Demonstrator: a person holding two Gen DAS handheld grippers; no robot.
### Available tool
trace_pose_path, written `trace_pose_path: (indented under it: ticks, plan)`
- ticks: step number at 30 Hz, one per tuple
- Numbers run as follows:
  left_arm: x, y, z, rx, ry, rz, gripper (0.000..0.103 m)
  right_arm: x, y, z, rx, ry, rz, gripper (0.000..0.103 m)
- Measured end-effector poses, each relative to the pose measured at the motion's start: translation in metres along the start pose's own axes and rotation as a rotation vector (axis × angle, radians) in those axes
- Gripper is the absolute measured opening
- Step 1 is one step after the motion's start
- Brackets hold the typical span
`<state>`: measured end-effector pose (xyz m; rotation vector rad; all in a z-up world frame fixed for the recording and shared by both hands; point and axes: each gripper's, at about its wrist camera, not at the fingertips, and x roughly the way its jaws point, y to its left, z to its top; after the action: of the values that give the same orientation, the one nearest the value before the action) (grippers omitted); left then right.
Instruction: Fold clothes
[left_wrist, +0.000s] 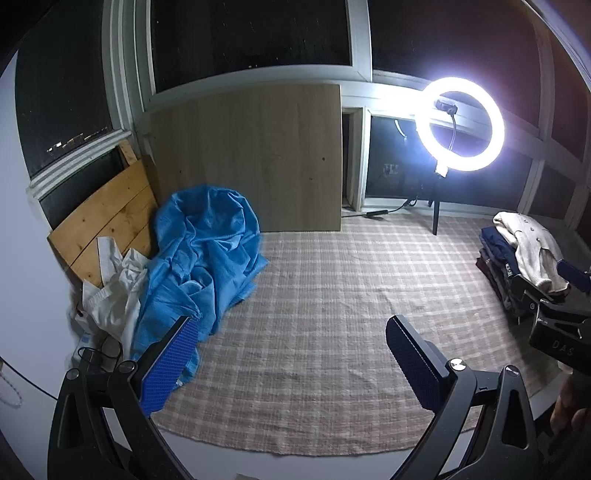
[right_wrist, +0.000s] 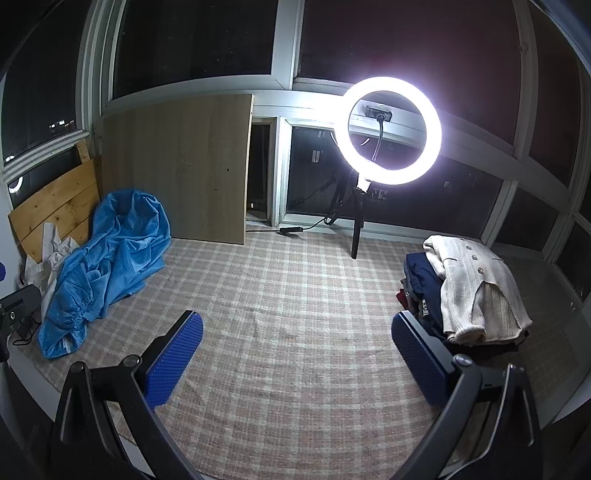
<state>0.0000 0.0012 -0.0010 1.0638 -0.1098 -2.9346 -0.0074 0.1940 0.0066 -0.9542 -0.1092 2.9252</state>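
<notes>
Both tools hover over the checked cloth (right_wrist: 295, 314) covering the surface, jaws spread wide and holding nothing. The left gripper (left_wrist: 291, 354) has the cloth's bare middle between its jaws, with a crumpled blue garment (left_wrist: 203, 251) beyond its left jaw, heaped against leaning boards. The right gripper (right_wrist: 295, 354) has a stack of clothes (right_wrist: 465, 291), a cream buttoned cardigan on top, just beyond its right jaw; that bare middle probably serves as folding room. Only "DAS" reads, faintly, on the tool body.
</notes>
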Motion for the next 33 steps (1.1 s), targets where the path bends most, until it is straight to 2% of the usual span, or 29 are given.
trace_pose_path:
  ticks: [8,15,33]
  plan:
    - [0.003,-0.007,-0.004,0.008,0.019,0.038,0.102,0.007,-0.003,-0.003,-0.008,0.015,0.020,0.103]
    - [0.009,-0.002,0.002,-0.028,0.043,0.044,0.102,0.013,-0.005,-0.004,-0.024,0.022,0.040,0.103]
    - [0.001,-0.005,-0.012,-0.081,0.050,0.120,0.102,0.016,-0.004,-0.002,-0.088,-0.004,0.165,0.103]
